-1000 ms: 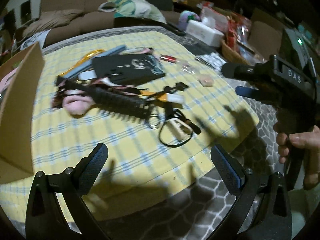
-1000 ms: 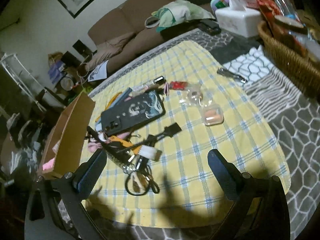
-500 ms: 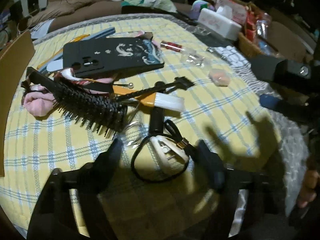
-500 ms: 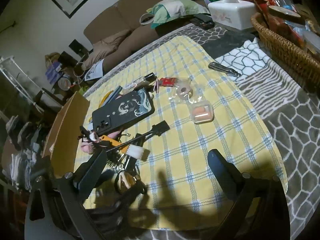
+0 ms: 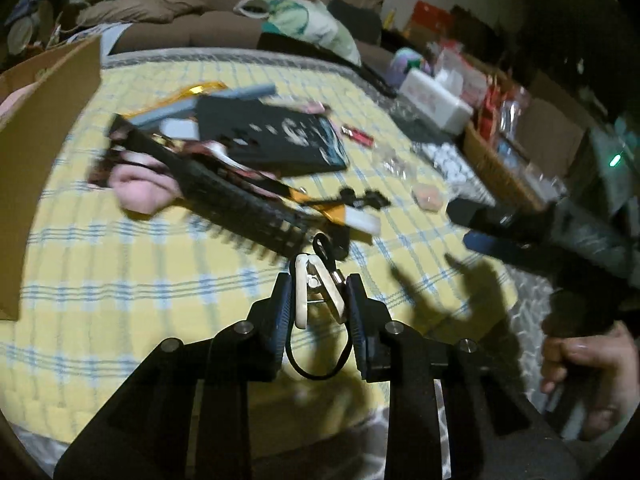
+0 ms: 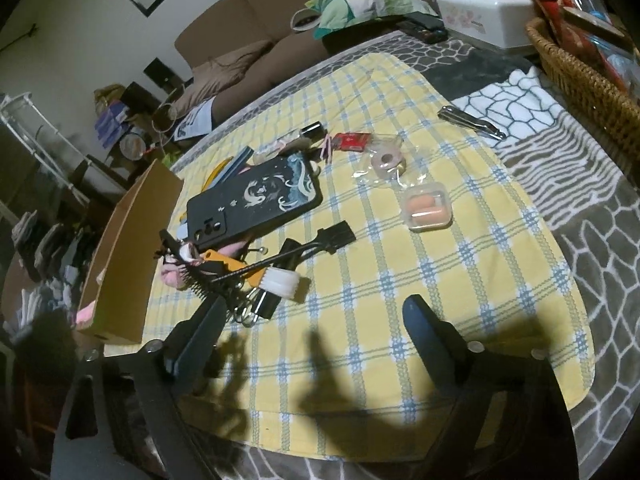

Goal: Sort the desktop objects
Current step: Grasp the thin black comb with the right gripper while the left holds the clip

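Note:
In the left wrist view a cream hair clip (image 5: 320, 284) with a black elastic loop sits between the pads of my left gripper (image 5: 319, 300). The jaws are closing and press on its sides, with the loop dangling below. Just beyond it a black hairbrush (image 5: 240, 204) lies beside a black phone case (image 5: 272, 140) on the yellow checked cloth (image 5: 120, 280). My right gripper (image 6: 316, 308) hovers over the cloth's near edge. Its jaws stand wide and are closing, with nothing between them. That gripper (image 5: 462, 224) also shows at the right of the left wrist view, held by a hand (image 5: 588, 364).
A cardboard box (image 6: 132, 248) stands at the cloth's left edge. An earplug case (image 6: 426, 208), a tape roll in plastic (image 6: 386, 158), a red item (image 6: 352, 140) and a nail clipper (image 6: 472, 122) lie to the right. A wicker basket (image 6: 580, 68) and a tissue box (image 6: 488, 12) stand at the far right.
My left gripper moved forward over the hair clip and its jaws narrowed from wide apart onto the clip. The clip is gone from its spot in the right wrist view. My right gripper's fingers came slightly closer together.

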{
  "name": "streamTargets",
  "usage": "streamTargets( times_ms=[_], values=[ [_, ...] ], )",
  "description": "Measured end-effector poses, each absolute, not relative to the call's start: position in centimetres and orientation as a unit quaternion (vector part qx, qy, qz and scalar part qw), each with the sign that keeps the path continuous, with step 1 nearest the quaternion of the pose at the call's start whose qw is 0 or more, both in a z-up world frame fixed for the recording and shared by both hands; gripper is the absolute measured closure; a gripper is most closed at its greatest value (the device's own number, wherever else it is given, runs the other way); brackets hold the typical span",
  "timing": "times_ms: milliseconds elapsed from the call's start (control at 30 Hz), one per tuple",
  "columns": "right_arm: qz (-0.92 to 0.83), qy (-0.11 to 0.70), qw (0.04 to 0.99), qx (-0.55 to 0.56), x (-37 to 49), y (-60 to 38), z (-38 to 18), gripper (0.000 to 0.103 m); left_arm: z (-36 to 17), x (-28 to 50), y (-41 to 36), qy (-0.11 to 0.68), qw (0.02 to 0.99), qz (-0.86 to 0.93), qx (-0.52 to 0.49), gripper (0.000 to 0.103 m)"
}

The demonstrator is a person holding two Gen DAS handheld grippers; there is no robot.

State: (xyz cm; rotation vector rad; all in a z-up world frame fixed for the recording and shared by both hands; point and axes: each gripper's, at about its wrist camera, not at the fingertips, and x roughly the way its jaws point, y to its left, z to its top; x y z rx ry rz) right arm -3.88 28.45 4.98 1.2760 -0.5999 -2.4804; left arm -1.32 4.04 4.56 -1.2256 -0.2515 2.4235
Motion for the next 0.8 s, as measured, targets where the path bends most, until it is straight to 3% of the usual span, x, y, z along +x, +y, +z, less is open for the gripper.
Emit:
streamTargets(
  times_ms=[233,333,533,800],
  values=[
    [-0.868,-0.201,0.14,0.431,-4.5,28.1,5.3,0.016,8.5,-0.7,-0.8,-0.128,0.212,0.876,-0.415,0.078],
    [-0.882,-0.156,0.142,0.422,-5.3,27.1,5.8,0.023,9.7,-0.3,-2.5,-0.141,0.219,0.875,-0.408,0.078],
    [-0.891,-0.085,0.174,0.411,-6.9,23.8,5.6,0.027,10.5,0.2,-5.0,-0.136,0.222,0.879,-0.4,0.078],
    [-0.87,-0.246,0.137,0.404,-9.9,27.3,4.5,0.028,10.5,0.4,-7.5,-0.127,0.231,0.883,-0.389,0.078]
  ],
)
